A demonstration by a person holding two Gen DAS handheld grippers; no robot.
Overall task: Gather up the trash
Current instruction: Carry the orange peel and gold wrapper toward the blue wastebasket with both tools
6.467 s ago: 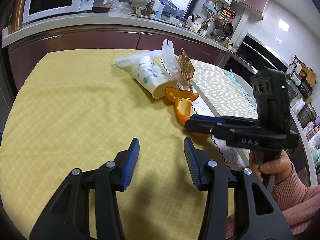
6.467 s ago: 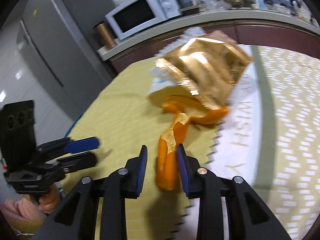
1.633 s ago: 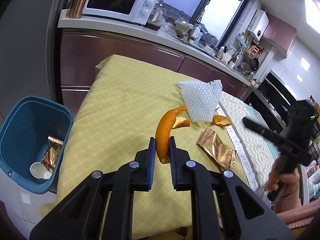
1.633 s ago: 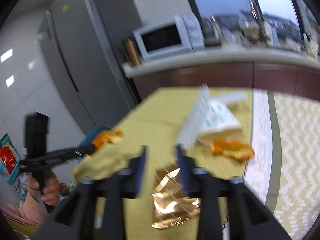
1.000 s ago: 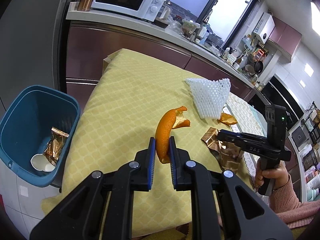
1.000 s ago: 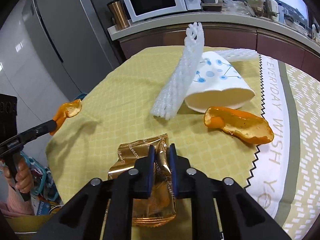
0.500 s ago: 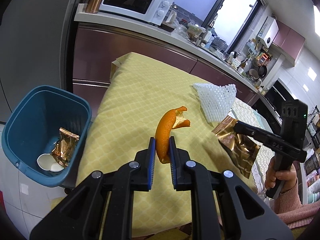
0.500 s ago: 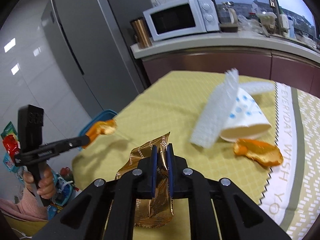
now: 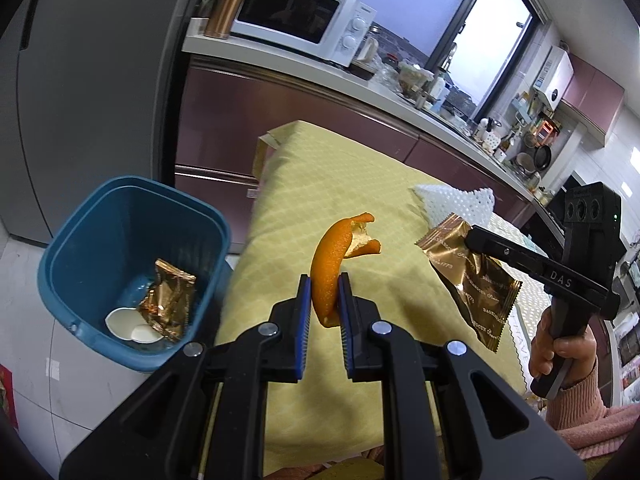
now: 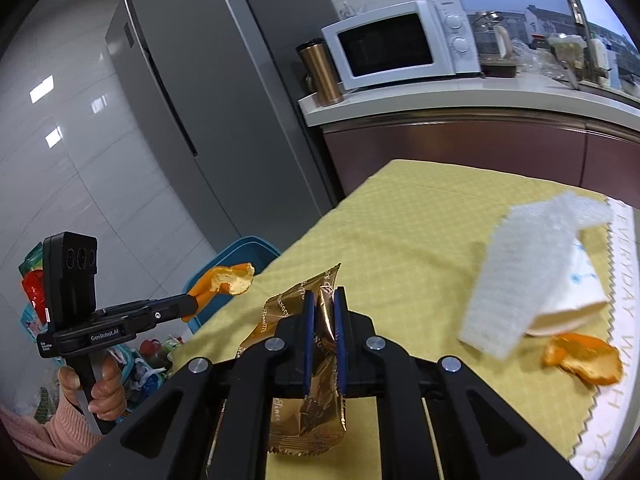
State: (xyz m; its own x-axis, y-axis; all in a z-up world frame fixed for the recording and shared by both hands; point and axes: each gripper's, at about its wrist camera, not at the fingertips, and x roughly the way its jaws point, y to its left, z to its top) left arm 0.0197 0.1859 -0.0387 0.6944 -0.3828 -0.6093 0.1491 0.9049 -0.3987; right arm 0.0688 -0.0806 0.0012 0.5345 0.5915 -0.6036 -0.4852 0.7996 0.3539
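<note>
Lifted off the cloth since 1 second ago, the crinkled gold foil wrapper [image 10: 308,364] hangs clamped in my right gripper [image 10: 321,334]. My left gripper [image 9: 324,312] pinches the curled orange peel strip [image 9: 334,264] above the yellow quilted tablecloth [image 9: 320,184]. Left of it, the blue plastic bin [image 9: 72,240] holds 1 gold wrapper and a white cup. Behind stand a white microwave [image 9: 304,20] and grey fridge [image 10: 224,92].

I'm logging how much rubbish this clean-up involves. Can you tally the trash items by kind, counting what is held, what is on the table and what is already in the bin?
Curled orange peels: 2, one in the left gripper, one on the yellow tablecloth.
Crinkled gold foil wrappers: 2, one in the right gripper, one in the blue plastic bin.
White paper cups: 2, one on the cloth, one in the bin.
White foam net sheet: 1.
Total: 7.
</note>
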